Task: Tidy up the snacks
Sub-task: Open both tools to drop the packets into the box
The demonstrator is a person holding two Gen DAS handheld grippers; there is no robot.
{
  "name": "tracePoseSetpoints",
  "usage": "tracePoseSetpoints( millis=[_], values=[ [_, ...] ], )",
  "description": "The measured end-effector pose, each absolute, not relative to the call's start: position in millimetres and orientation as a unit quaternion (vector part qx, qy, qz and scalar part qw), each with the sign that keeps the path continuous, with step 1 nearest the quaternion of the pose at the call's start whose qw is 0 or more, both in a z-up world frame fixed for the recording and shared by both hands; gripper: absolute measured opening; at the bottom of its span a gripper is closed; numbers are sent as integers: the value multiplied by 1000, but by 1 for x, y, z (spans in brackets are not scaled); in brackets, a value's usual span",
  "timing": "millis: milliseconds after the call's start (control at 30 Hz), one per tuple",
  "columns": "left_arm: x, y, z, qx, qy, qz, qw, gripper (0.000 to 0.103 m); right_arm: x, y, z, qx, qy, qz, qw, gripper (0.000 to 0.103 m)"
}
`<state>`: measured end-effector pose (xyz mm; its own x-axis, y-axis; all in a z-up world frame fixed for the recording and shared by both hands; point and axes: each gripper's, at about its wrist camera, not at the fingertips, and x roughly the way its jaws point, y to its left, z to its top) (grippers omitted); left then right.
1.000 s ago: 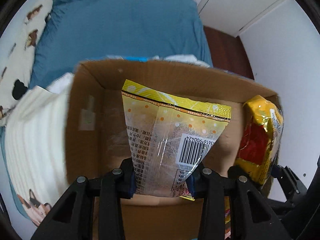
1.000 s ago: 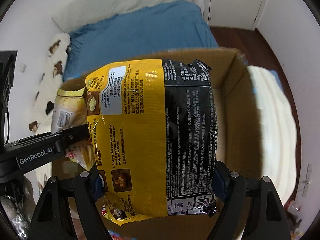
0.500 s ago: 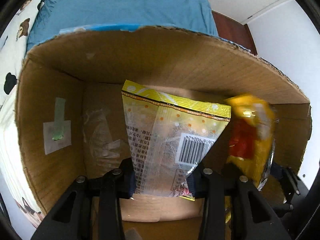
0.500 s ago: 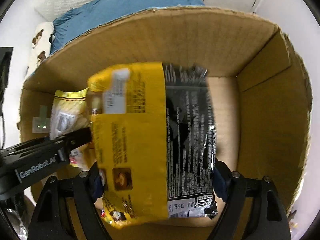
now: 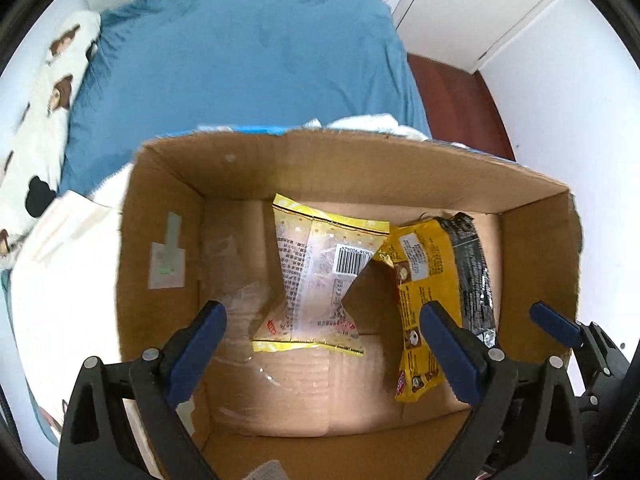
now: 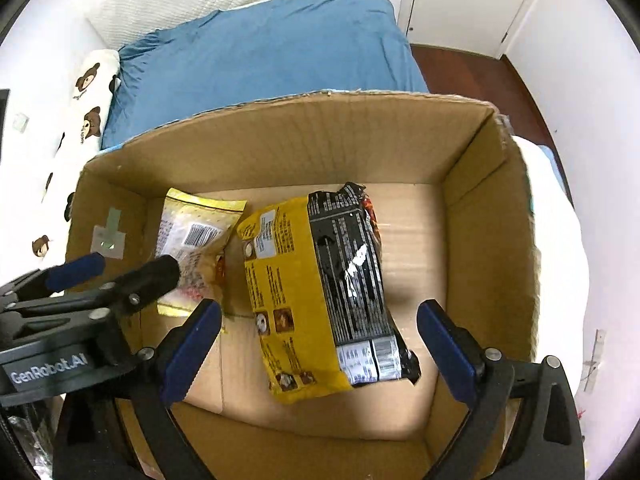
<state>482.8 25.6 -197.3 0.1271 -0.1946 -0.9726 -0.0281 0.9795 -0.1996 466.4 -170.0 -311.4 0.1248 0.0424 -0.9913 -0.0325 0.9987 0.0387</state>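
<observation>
I'm holding both grippers pointing steeply down into the cardboard box [image 6: 492, 216]. The left gripper [image 5: 324, 344] and right gripper [image 6: 320, 344] are both opening, pads touching nothing. The yellow-and-clear snack bag [image 5: 320, 276] and the yellow-and-black noodle packet [image 6: 324, 284] are lying side by side on the box floor, each running lengthwise from near wall to far wall.

two snack packets [image 5: 320, 276] [image 6: 320, 288] side by side inside the cardboard box [image 5: 360, 168], bed [image 5: 240, 60] behind

Bare floor of the cardboard box [image 6: 492, 216] lies right of the noodle packet [image 6: 320, 292].
</observation>
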Motion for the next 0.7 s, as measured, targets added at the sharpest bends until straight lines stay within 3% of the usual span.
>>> tracePoseSetpoints(
  millis=[700],
  values=[
    [314,41,-95,-62,527,-39,847,99,301,-183,-196,-2,548,28,836,100]
  ],
)
